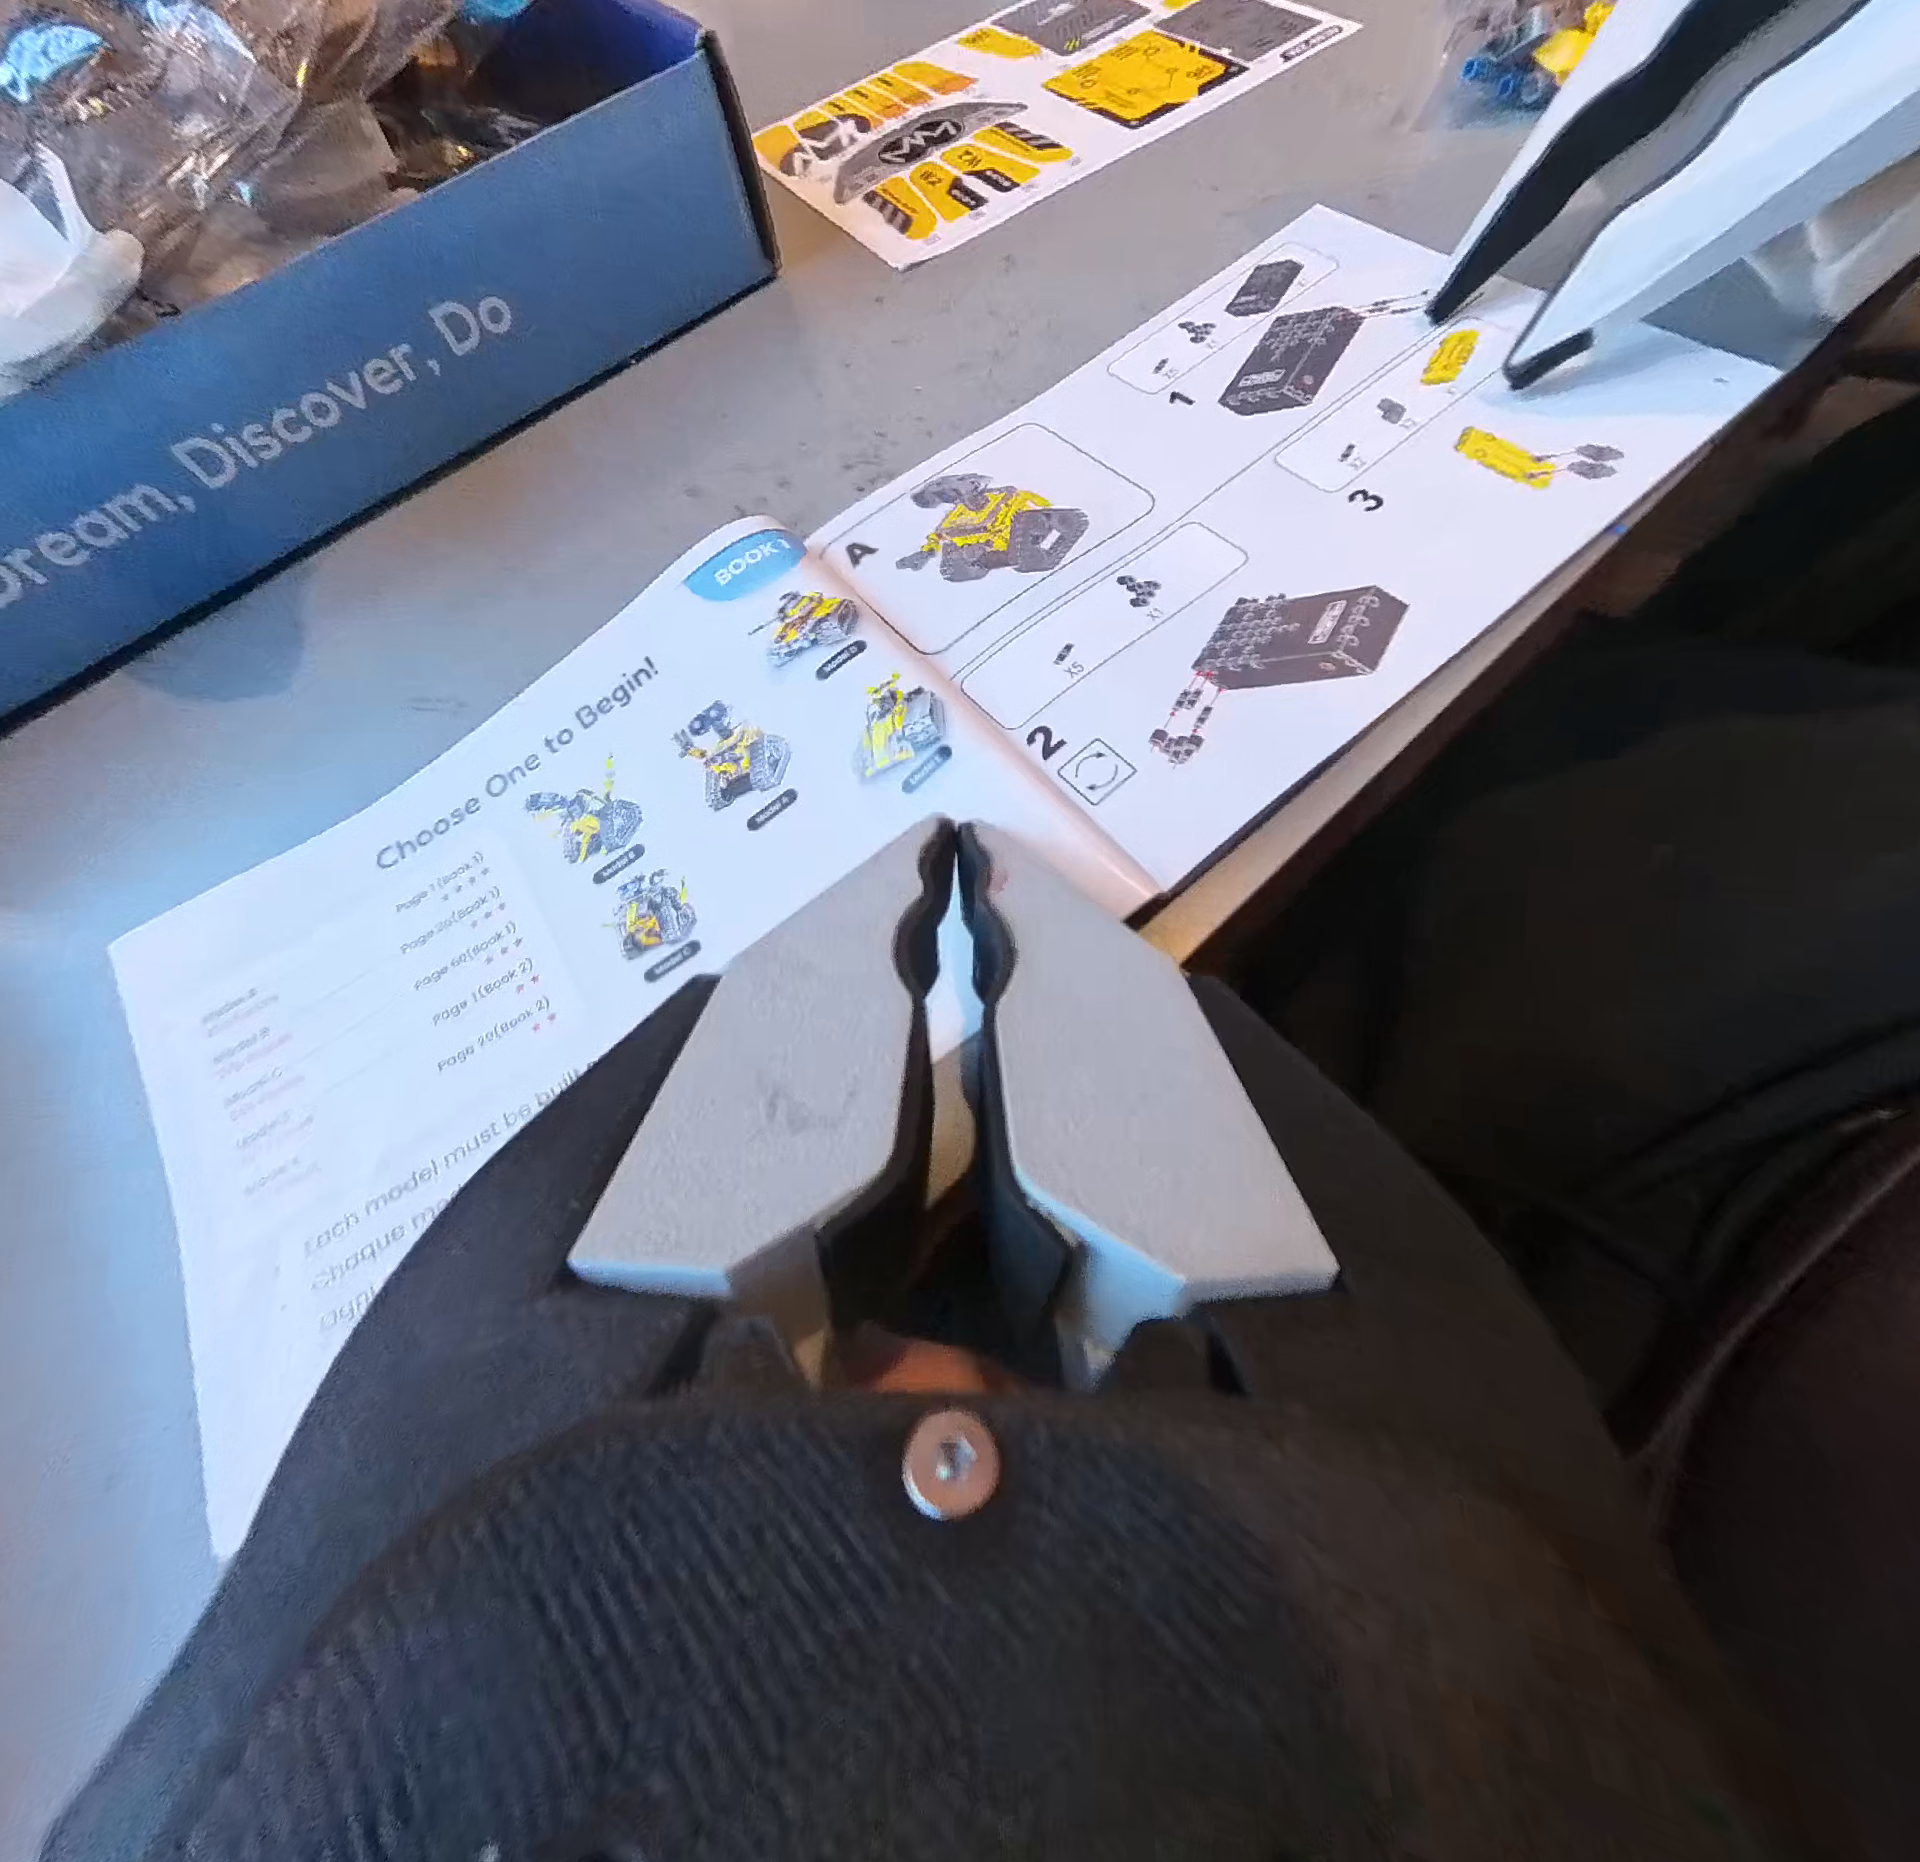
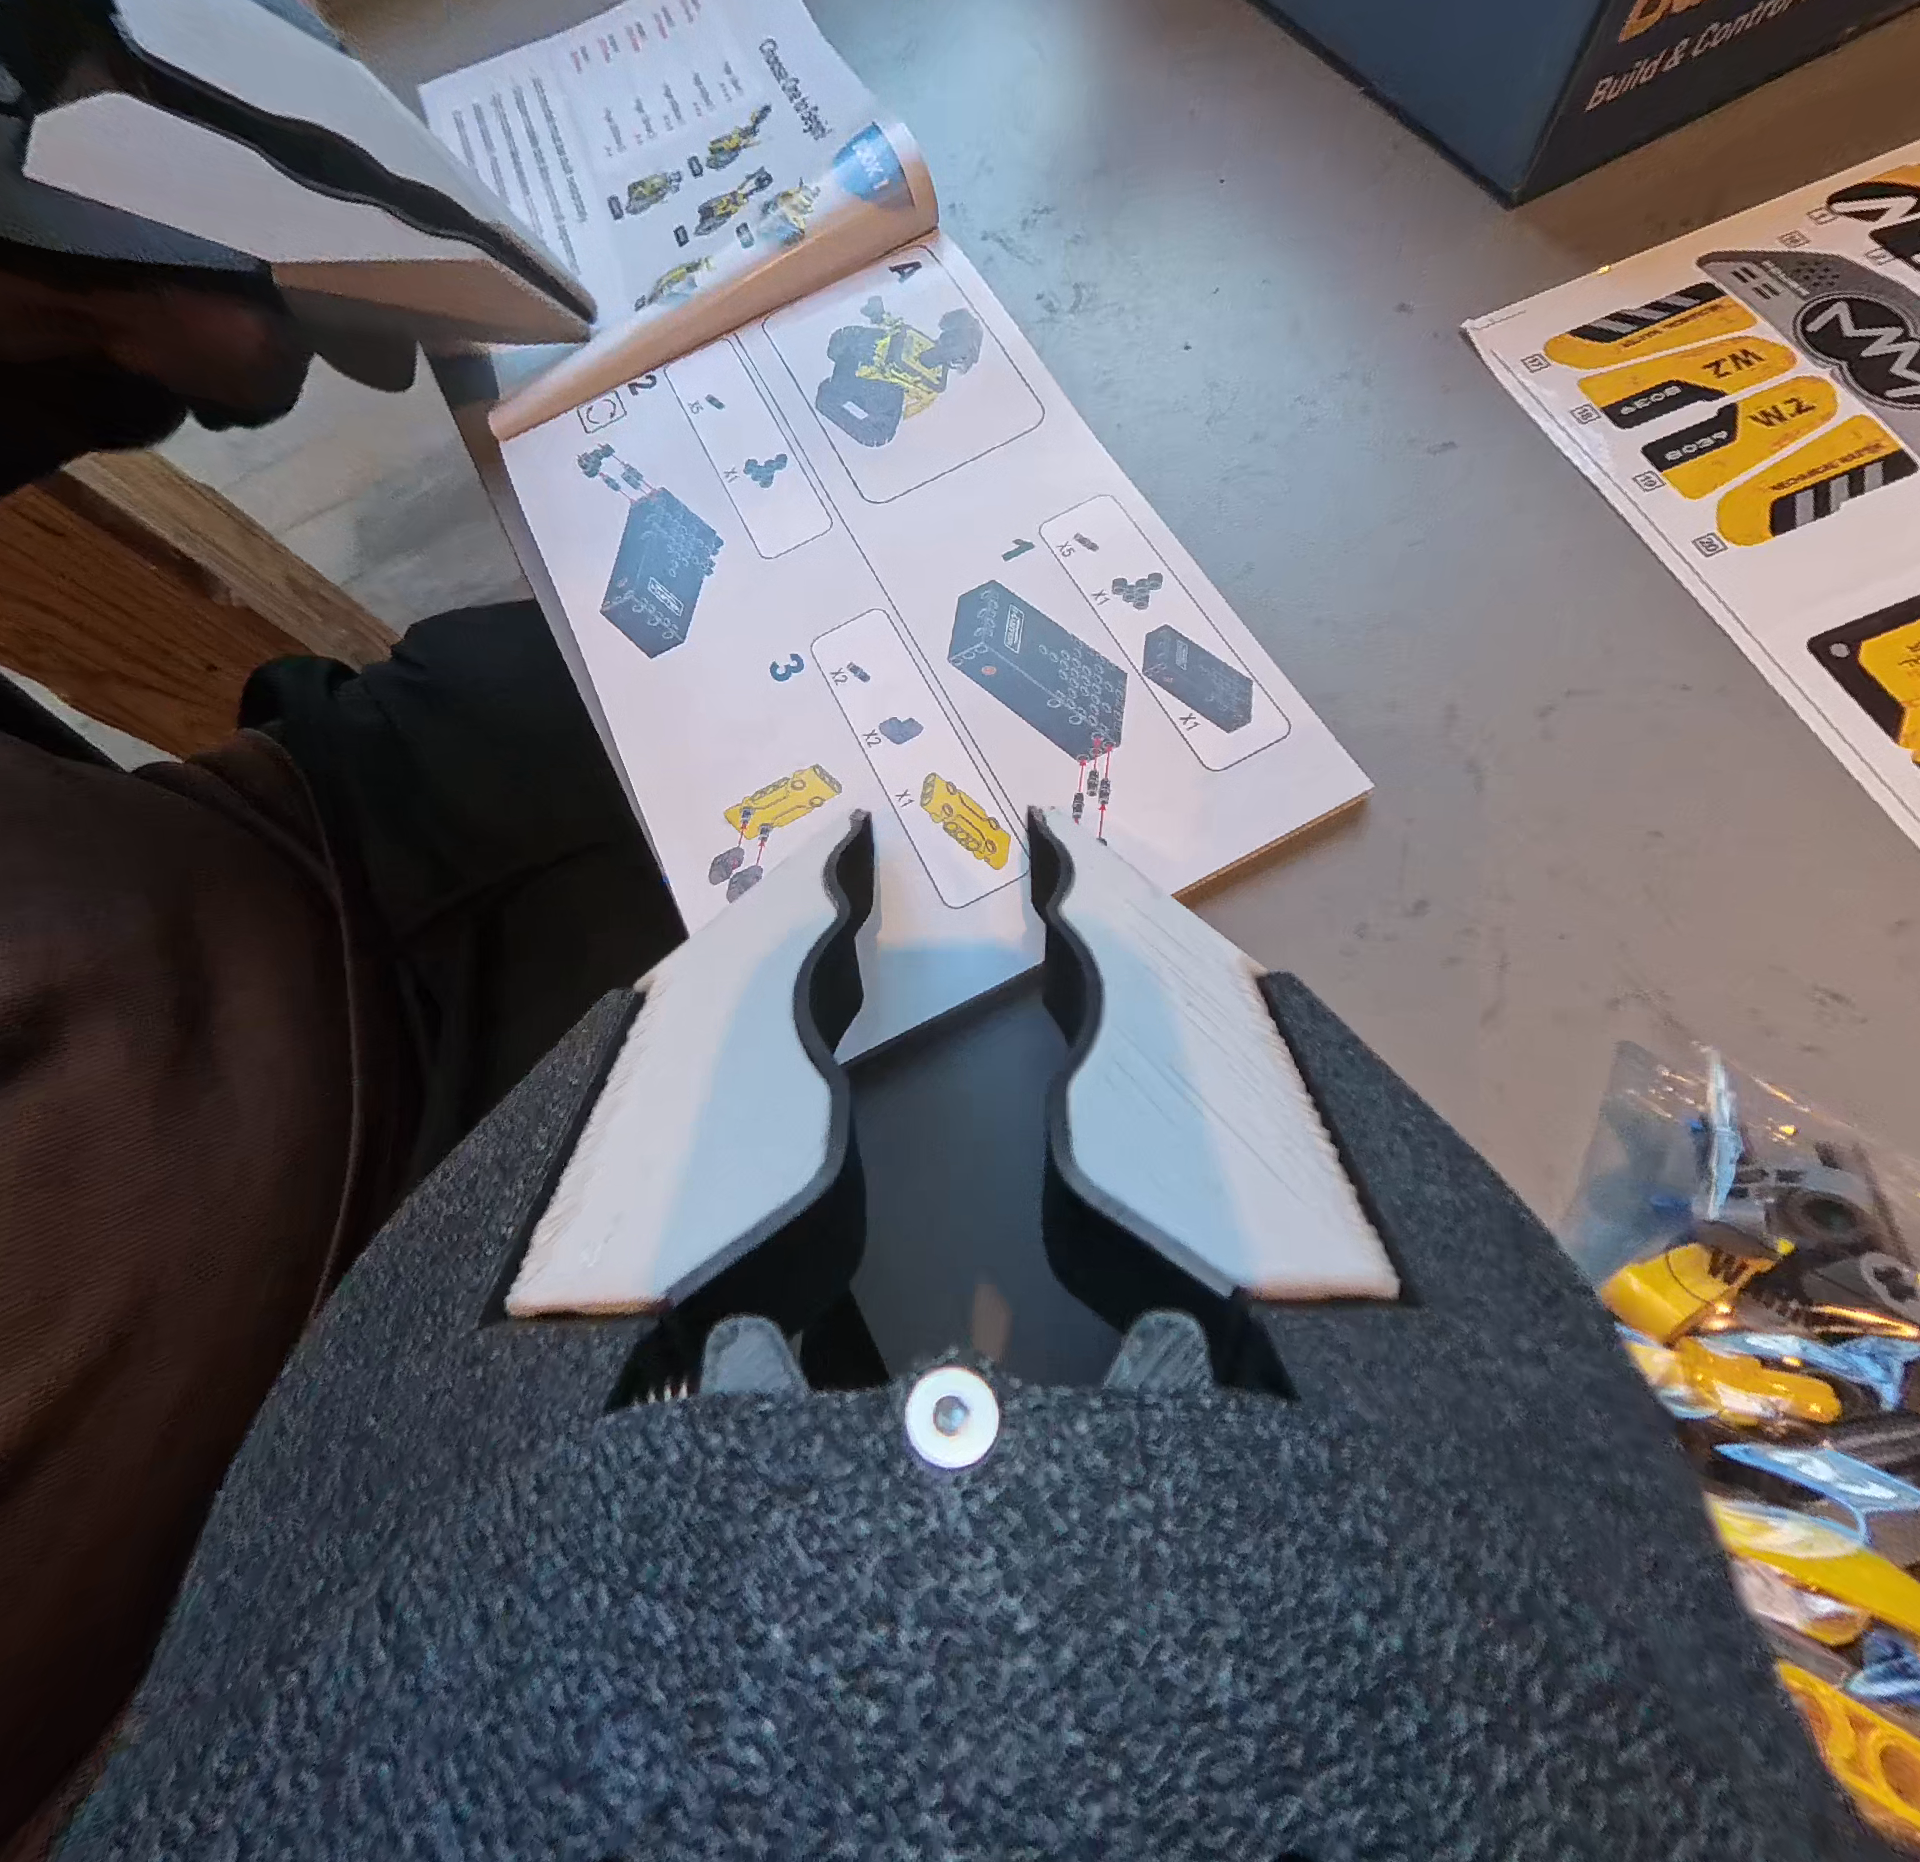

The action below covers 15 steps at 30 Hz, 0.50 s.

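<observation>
Below, left jaws closed, right jaws parted over booklet (image 2: 935, 607)

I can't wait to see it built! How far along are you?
Done: the booklet lies open at its first steps. In hand: nothing; the left gripper is shut, the right gripper open, both over the pages. Left: the bag looks full of pieces, the sticker sheet looks whole.
</observation>
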Tool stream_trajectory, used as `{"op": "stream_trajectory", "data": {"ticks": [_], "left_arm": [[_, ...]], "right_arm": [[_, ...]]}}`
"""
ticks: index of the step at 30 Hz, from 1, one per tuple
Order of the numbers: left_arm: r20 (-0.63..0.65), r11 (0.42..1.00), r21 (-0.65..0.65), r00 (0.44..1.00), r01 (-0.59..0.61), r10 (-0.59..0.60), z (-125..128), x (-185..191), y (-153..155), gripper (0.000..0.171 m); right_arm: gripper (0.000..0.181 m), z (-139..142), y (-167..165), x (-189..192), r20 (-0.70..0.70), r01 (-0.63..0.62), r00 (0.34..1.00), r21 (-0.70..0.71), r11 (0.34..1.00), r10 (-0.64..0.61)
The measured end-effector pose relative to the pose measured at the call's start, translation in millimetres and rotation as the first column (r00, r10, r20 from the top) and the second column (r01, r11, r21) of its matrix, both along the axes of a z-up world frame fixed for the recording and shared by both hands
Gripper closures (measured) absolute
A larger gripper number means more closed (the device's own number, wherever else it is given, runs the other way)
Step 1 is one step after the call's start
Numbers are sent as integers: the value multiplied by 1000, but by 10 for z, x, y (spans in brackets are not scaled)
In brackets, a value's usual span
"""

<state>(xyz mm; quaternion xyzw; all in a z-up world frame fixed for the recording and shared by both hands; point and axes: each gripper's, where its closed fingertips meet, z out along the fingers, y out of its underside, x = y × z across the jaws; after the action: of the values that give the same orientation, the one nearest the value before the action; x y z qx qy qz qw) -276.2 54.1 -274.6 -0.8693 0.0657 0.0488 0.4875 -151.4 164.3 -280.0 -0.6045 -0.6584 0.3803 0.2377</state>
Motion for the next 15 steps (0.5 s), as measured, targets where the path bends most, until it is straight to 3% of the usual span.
{"op": "stream_trajectory", "data": {"ticks": [2,6,15], "left_arm": [[-24,1000,18,1000,-3,4,8,24,-9,171],[-57,999,42,998,3,0,19,36,-5,171],[39,998,59,999,24,-26,41,130,-5,171]], "right_arm": [[128,17,27,5,8,9,1000,40,999,-9],[114,162,-84,-10,-23,-48,998,85,995,50],[107,-68,-318,82,133,-216,973,211,953,191]]}}
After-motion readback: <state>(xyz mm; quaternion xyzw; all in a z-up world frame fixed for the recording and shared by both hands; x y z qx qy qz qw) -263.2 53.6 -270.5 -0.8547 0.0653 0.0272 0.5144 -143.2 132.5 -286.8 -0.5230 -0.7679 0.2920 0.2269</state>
